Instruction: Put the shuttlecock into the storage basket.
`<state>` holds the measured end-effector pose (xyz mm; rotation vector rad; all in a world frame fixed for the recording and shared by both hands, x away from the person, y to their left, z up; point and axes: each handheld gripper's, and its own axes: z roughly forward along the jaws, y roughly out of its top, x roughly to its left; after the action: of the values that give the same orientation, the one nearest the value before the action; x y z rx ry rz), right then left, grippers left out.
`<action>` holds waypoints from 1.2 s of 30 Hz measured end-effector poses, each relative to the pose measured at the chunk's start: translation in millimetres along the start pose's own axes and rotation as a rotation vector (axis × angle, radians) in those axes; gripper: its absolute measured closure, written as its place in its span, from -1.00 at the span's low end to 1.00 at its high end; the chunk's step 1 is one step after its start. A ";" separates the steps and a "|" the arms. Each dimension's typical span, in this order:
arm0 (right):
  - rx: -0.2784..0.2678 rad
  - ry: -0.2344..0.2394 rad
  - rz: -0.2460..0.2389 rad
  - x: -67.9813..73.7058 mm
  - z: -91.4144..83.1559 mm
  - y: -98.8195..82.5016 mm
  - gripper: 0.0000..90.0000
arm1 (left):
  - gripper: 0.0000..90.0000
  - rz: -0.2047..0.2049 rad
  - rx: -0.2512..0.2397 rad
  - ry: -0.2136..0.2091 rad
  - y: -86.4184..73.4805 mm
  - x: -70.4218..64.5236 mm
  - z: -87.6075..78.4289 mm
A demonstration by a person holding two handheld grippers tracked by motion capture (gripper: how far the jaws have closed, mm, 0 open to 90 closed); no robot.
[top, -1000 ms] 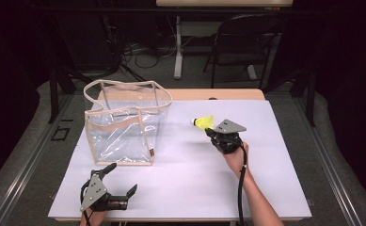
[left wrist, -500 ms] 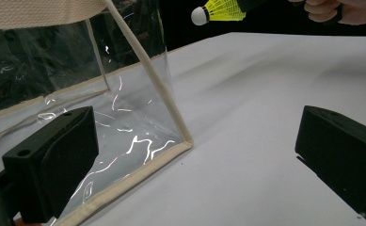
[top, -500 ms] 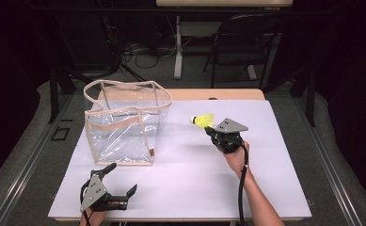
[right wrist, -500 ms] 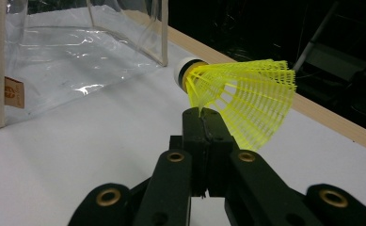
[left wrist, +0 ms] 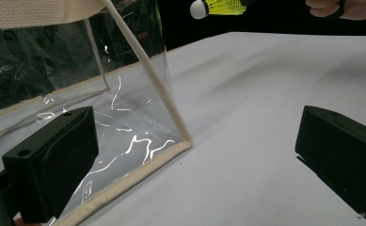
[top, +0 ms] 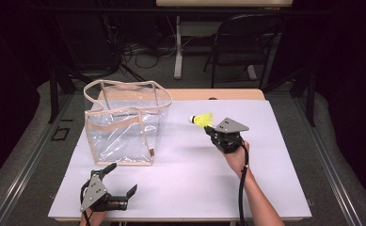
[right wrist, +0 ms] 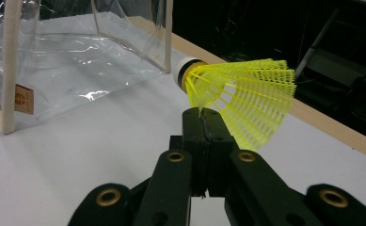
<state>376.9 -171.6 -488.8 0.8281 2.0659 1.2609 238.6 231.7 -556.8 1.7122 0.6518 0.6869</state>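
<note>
Since the earlier frames almost nothing has shifted: your right gripper (top: 210, 128) has kept the yellow shuttlecock (top: 202, 119) at the same spot above the white table (top: 274, 188), and your left gripper (top: 122, 181) has stayed at the near left edge.

High view: your right gripper is raised over the middle right of the table, jaws pressed together on the lower rim of the shuttlecock's skirt. The white cork end points left, toward the clear bag (top: 124, 125), which stands upright with its mouth open on the left half of the table. Shuttlecock and bag are apart, with bare table between them.

Right gripper view: the two black jaws meet with no gap, pinching the edge of the shuttlecock (right wrist: 239, 96) skirt; the bag (right wrist: 67, 61) lies beyond, to the left.

Left gripper view: your left gripper (left wrist: 190, 160) has its jaws spread wide with nothing between them. One jaw stands just in front of the bag's (left wrist: 138, 108) near bottom corner. The shuttlecock (left wrist: 218, 6) appears at the top edge.
</note>
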 end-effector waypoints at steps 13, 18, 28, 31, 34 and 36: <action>-0.017 0.003 -0.009 2.0 -5.6 7.5 1.00 | -1.00 0.001 -0.004 0.003 0.0 -0.1 0.4; -0.018 0.005 -0.009 2.7 -5.8 9.0 1.00 | -1.00 0.005 0.000 -0.001 0.0 -0.1 1.1; -0.018 0.000 -0.007 1.9 -7.3 9.8 1.00 | -1.00 0.001 -0.002 0.003 0.2 0.4 0.8; -0.024 0.000 -0.007 1.4 -8.0 11.1 1.00 | -1.00 0.004 0.000 0.002 0.1 0.7 1.2; -0.028 -0.002 -0.006 1.8 -8.6 13.4 1.00 | -1.00 0.002 -0.001 0.000 0.0 0.8 1.5; -0.028 -0.003 -0.011 1.7 -9.0 15.0 1.00 | -1.00 0.002 -0.001 -0.001 0.1 0.9 1.4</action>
<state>372.2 -170.0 -471.9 0.8042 2.0434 1.2794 240.3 231.4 -556.9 1.7123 0.6490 0.6883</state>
